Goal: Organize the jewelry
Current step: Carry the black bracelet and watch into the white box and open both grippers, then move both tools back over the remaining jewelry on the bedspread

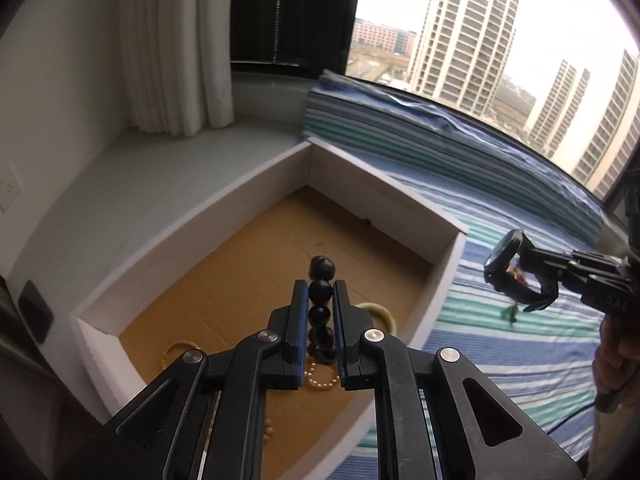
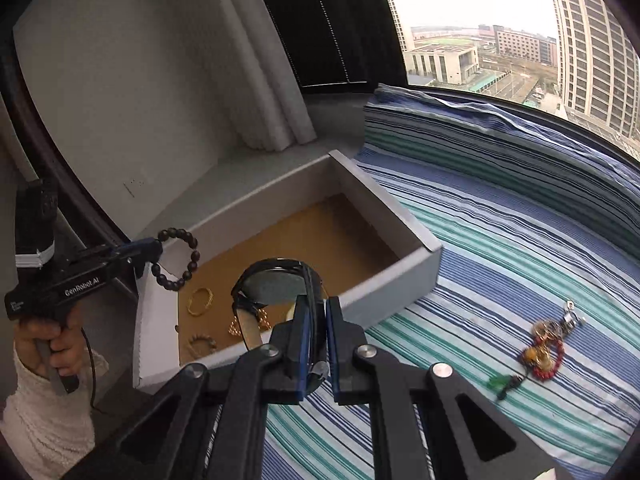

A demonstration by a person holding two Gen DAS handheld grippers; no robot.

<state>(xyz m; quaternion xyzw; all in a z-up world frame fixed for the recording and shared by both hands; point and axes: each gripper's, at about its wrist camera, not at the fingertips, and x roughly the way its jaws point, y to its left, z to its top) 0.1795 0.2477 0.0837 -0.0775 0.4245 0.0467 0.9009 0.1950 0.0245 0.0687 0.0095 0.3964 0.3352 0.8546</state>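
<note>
My left gripper (image 1: 321, 292) is shut on a dark bead bracelet (image 1: 321, 289) and holds it above the open white box (image 1: 256, 184) with a brown floor. The bracelet also shows in the right wrist view (image 2: 178, 258), held over the box's left wall (image 2: 154, 312). My right gripper (image 2: 316, 312) is shut on a black wristwatch (image 2: 276, 284), held above the box's near wall; the watch also shows in the left wrist view (image 1: 506, 268), right of the box. Gold chains and bracelets (image 2: 200, 301) and a pale bangle (image 1: 380, 312) lie inside the box.
A pile of red, gold and green jewelry (image 2: 546, 350) lies on the striped blue and green cloth (image 2: 500, 248) right of the box. A folded part of the cloth rises at the window (image 1: 400, 120). White curtains (image 1: 176, 40) hang at the back left.
</note>
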